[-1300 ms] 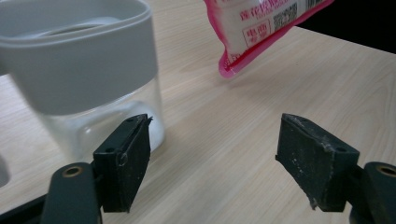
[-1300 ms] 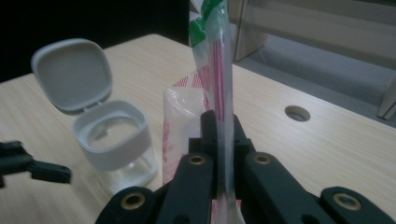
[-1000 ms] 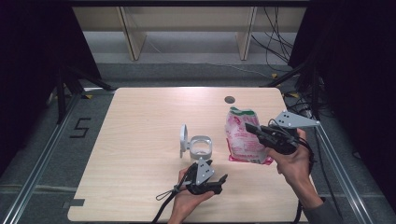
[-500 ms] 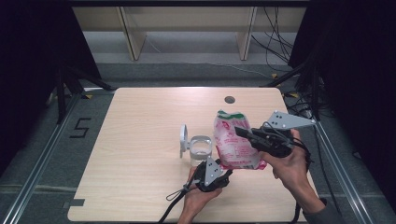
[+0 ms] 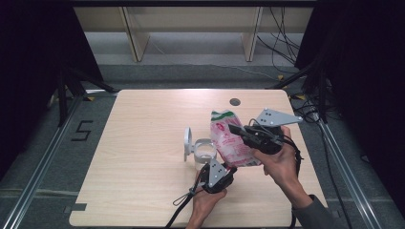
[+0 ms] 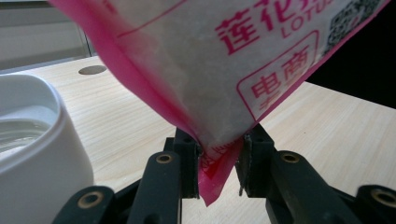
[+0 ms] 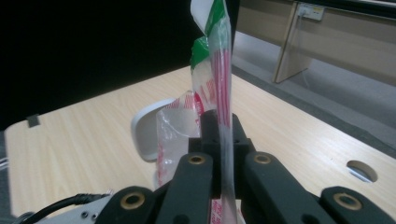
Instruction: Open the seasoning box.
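Two tongs are working one bag (image 5: pixel 233 143), lifted just beside a white jar (image 5: pixel 204 151) on the table (image 5: pixel 143 143). Right tongs (image 5: pixel 236 130) are clamped shut on its flat edge. Left tongs (image 5: pixel 228 171) have just been closing and are nipping the bottom corner. Step looks like readying a pour; next the bag needs tipping over the jar. Left gripper view is showing the pads (image 6: pixel 190 154) pinching pink film; right gripper view is showing the green top (image 7: pixel 208 28) and the raised lid (image 7: pixel 147 133).
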Demonstrator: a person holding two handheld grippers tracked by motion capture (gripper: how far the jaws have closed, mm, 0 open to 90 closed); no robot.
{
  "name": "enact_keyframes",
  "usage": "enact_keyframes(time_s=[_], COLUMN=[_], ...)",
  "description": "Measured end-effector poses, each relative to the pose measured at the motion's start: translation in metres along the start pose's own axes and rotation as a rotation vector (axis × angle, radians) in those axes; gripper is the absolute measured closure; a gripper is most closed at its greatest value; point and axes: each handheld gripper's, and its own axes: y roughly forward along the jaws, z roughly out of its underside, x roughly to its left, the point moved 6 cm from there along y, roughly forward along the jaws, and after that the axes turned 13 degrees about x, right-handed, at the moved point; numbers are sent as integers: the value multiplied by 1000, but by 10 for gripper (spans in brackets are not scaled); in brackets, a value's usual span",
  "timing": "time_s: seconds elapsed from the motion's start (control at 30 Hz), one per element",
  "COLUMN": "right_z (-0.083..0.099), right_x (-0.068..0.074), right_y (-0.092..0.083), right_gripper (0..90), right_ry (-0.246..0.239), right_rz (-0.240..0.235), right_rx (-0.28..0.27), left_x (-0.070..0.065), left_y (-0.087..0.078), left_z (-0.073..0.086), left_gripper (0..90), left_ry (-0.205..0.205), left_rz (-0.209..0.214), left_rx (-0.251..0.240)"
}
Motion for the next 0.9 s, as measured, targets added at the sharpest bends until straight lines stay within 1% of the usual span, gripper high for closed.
enact_keyframes(time_s=[0.03,0.1,0.13,0.17,0.2,0.23,0.27,0.3,0.33,0.37,0.4,0.43,0.5,0.53,0.63,0.67,0.7,0.73,0.77,0.8,0.83,0.87,0.9], right_z=[-2,-4,-5,-8,-10,-12,-12,-15,-18,-19,-20,-20,-20,-19,-14,-12,-11,-11,-11,-10,-11,-12,-13], right_x=[-2,-2,-2,-5,-7,-10,-10,-15,-18,-20,-20,-23,-20,-20,-19,-18,-20,-19,-17,-14,-14,-13,-12], right_y=[2,4,7,11,13,15,15,18,20,21,21,21,23,24,27,29,30,32,33,34,35,36,37], right_gripper=[900,900,900,900,900,900,900,900,900,900,900,900,900,900,900,900,900,900,900,900,900,900,900], right_ry=[-11,-1,13,32,53,48,48,62,66,59,73,45,47,42,44,58,40,42,41,52,32,22,23], right_rz=[-6,-11,-16,-17,-24,-23,-23,-26,-30,-17,-9,17,19,25,15,3,18,11,6,4,5,16,19], right_rx=[-9,-9,-12,-17,-26,-31,-31,-35,-50,-52,-42,-43,-42,-38,-43,-47,-48,-42,-44,-28,-33,-25,-33], left_x=[1,2,2,4,4,5,5,7,7,6,4,3,0,-1,-1,-1,-1,-2,-2,-2,-2,-2,-2], left_y=[2,3,5,8,8,11,11,16,18,20,21,21,22,21,22,22,23,23,23,23,23,22,21], left_z=[-2,-3,-5,-8,-8,-12,-12,-18,-20,-21,-22,-22,-21,-19,-14,-13,-11,-11,-11,-11,-11,-11,-12], left_gripper=[723,724,724,725,725,725,725,725,725,725,726,725,726,726,726,726,726,726,726,726,726,726,726], left_ry=[4,-1,-4,-16,-16,-20,-20,-11,-16,-20,-27,-29,-24,-23,-30,-37,-37,-39,-37,-38,-38,-38,-40], left_rz=[-1,-9,-2,-11,-11,-19,-19,-32,-43,-42,-33,-24,-32,-31,-17,-13,-5,-1,-6,-6,-6,-5,-14], left_rx=[0,0,-13,-19,-19,-21,-21,-24,-28,-44,-50,-55,-56,-48,-33,-30,-28,-25,-28,-27,-27,-29,-38])
